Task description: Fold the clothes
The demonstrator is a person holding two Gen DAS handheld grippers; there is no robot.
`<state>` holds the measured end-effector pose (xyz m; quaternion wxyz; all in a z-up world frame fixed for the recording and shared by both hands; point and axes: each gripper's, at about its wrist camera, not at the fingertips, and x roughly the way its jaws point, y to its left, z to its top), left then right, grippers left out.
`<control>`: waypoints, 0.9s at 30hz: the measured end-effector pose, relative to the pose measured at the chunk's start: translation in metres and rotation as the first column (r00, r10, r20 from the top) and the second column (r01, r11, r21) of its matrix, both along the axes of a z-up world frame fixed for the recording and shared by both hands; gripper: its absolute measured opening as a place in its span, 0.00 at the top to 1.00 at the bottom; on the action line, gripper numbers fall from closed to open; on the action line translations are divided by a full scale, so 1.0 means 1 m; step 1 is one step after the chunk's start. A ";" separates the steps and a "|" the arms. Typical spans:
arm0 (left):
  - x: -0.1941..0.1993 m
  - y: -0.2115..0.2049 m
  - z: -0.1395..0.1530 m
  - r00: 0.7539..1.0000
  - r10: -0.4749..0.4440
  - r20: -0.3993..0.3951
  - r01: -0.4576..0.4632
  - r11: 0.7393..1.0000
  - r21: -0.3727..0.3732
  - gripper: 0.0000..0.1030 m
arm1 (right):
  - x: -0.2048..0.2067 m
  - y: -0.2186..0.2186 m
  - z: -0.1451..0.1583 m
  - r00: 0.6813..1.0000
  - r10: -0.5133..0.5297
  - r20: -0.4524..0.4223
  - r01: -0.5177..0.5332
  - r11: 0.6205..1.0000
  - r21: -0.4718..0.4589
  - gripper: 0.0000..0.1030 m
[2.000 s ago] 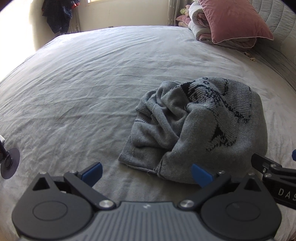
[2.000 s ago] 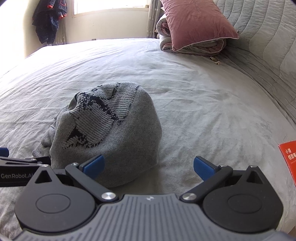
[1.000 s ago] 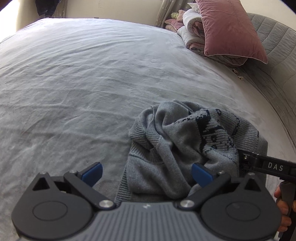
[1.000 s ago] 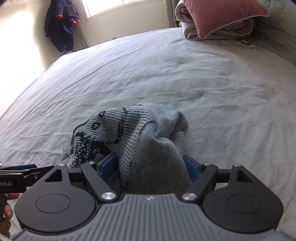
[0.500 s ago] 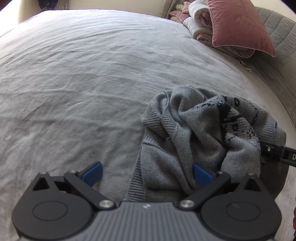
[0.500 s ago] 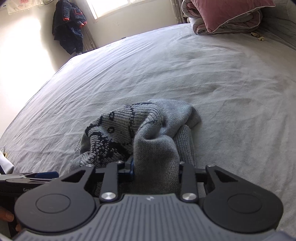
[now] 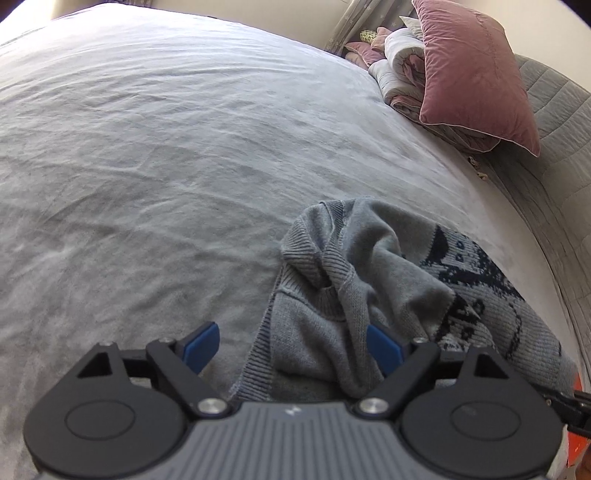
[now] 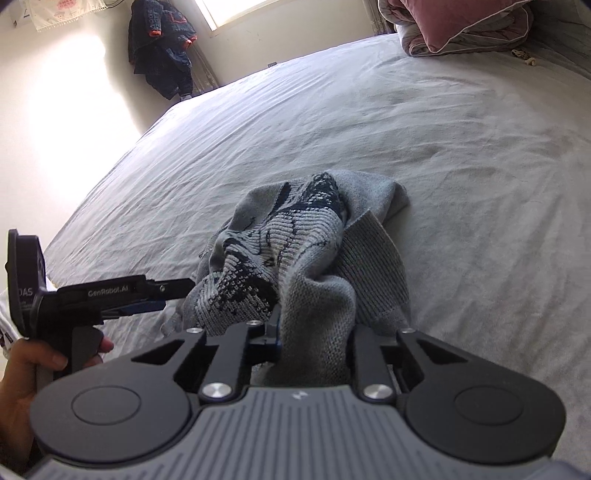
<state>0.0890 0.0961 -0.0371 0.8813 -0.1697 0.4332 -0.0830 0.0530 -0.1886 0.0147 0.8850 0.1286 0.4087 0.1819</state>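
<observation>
- Nearest the right wrist camera, the right gripper [image 8: 314, 343] is closing, its jaws pinching a thick fold of the grey knit sweater [image 8: 295, 258] between them.
- In the left wrist view, the left gripper [image 7: 291, 347] stands wide but is closing; the sweater's ribbed edge lies between its blue pads [image 7: 201, 341], the right pad against the cloth, the left one clear of it over bare sheet.
- The person's hand [image 8: 33, 365] grips the left gripper's handle at the lower left of the right wrist view.
- The sweater sits crumpled in a heap on the grey bed sheet [image 7: 147, 166], its dark pattern bunched on top, toward the near edge of the bed.
- Beyond it, the sheet runs wrinkled toward the far wall.
- At the head of the bed, a pink pillow [image 7: 476, 74] leans on a folded quilt [image 7: 399, 74].
- Farthest off, dark clothes [image 8: 162, 48] hang beside a bright window [image 8: 280, 11].
</observation>
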 end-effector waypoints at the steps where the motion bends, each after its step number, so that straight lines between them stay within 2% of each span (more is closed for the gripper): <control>1: 0.000 0.000 -0.001 1.000 0.002 -0.002 -0.002 1.000 0.000 0.17 | -0.004 -0.002 0.000 1.000 0.007 -0.007 -0.007 1.000 0.000 0.80; 9: 0.004 -0.004 -0.006 1.000 -0.001 -0.015 0.001 1.000 -0.008 0.24 | -0.020 -0.004 -0.011 0.995 0.059 -0.076 -0.063 0.996 -0.062 0.79; 12: 0.006 -0.007 -0.007 1.000 -0.010 -0.015 0.010 1.000 -0.005 0.29 | -0.017 -0.011 -0.008 0.997 0.051 -0.062 -0.054 0.998 -0.041 0.72; 14: 0.006 -0.009 -0.008 1.000 -0.015 -0.015 0.015 1.000 -0.003 0.32 | -0.016 -0.017 -0.003 0.998 0.038 -0.045 -0.039 0.999 -0.019 0.59; 17: 0.007 -0.009 -0.008 1.000 -0.021 -0.017 0.021 1.000 -0.002 0.33 | -0.013 -0.025 0.007 1.000 0.003 -0.002 -0.003 1.000 0.018 0.49; 23: 0.003 -0.006 -0.006 0.999 -0.041 -0.021 0.041 0.999 -0.011 0.35 | 0.004 -0.036 0.021 0.995 -0.080 0.059 0.076 0.994 0.076 0.48; 27: 0.000 -0.003 -0.006 0.998 -0.066 -0.021 0.066 0.998 -0.013 0.36 | 0.024 -0.031 0.021 0.988 -0.125 0.089 0.121 0.991 0.052 0.48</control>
